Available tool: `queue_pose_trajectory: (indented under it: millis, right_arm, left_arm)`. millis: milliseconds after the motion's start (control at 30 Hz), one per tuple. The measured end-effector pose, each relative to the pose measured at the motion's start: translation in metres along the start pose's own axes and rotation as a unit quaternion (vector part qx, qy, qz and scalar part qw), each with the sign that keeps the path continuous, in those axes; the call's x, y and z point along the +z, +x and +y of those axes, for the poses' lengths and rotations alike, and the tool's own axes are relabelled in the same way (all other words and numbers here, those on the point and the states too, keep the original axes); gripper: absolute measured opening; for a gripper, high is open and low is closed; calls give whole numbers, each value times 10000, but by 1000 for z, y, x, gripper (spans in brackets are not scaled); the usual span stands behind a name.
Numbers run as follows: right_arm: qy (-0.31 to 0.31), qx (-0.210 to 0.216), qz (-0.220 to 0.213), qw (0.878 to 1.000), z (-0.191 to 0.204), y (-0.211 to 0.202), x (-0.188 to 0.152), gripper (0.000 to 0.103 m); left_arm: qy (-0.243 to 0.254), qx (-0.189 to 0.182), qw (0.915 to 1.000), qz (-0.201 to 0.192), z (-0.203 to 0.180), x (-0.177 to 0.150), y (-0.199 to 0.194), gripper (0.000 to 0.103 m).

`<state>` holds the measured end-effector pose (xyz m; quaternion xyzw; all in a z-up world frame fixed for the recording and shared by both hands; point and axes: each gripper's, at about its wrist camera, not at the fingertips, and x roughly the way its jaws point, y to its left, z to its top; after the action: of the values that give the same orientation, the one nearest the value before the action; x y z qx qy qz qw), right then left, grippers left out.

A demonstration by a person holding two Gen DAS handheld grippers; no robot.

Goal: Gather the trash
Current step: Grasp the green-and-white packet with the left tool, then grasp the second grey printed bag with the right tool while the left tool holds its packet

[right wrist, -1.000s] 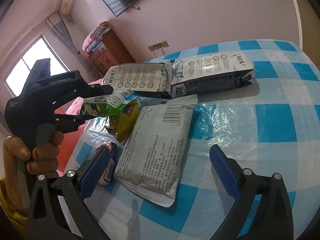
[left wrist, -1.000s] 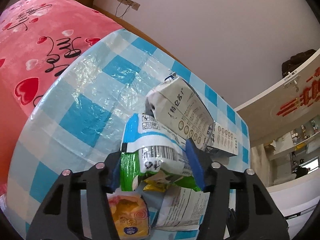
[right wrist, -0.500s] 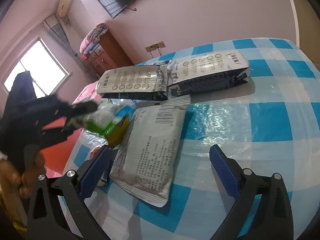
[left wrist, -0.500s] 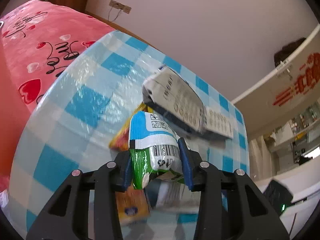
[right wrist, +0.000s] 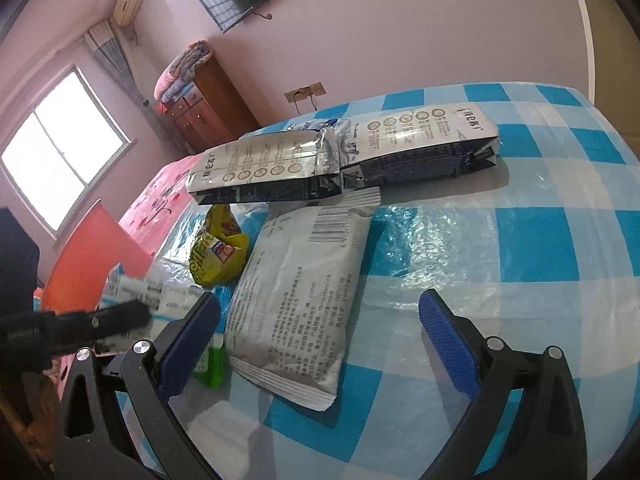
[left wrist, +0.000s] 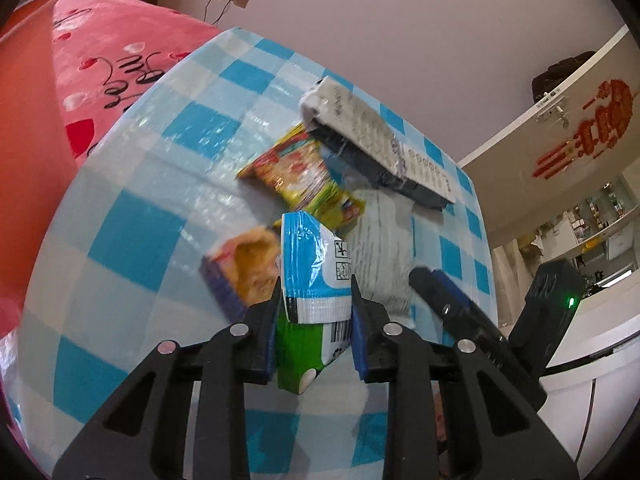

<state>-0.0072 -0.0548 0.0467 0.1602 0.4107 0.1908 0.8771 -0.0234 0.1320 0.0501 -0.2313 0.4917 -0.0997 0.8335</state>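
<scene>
Your left gripper (left wrist: pixel 313 334) is clenched on the crinkly blue, white and green foil wrapper (left wrist: pixel 314 280), held above the blue-checked plastic tablecloth (left wrist: pixel 132 216). Only the pad tips pinch that slick foil, so a quick swing could slip it free. Your right gripper (right wrist: pixel 320 342) is spread wide over the flat grey printed pouch (right wrist: pixel 298 296), and its left pad could nudge the small green packet (right wrist: pixel 214 364).

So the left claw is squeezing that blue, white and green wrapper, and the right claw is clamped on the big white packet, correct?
Not quite. The left gripper does squeeze the blue, white and green wrapper, but the right gripper is open: in the right wrist view its fingers stand wide apart, hovering over the big white packet without clamping it.
</scene>
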Motion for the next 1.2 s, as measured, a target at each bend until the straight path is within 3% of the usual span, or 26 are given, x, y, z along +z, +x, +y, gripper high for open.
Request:
queue_pose_trajectory:
  millis: [433,700,1200]
  right_arm:
    - [-585,-106,15,9982,32,5,-8,98]
    - [-249,-318,222,9989,32,20,-5,98]
    - [-800,-1369,448,9863,61,57,-1,97]
  left_arm:
    - [-82,-338,9992,-189,27,-10,-26,27]
    - [-151,-523,9979,-353,41,-14,-43,27]
    - [-6,-611,9967,-531,47,-18,-57,27]
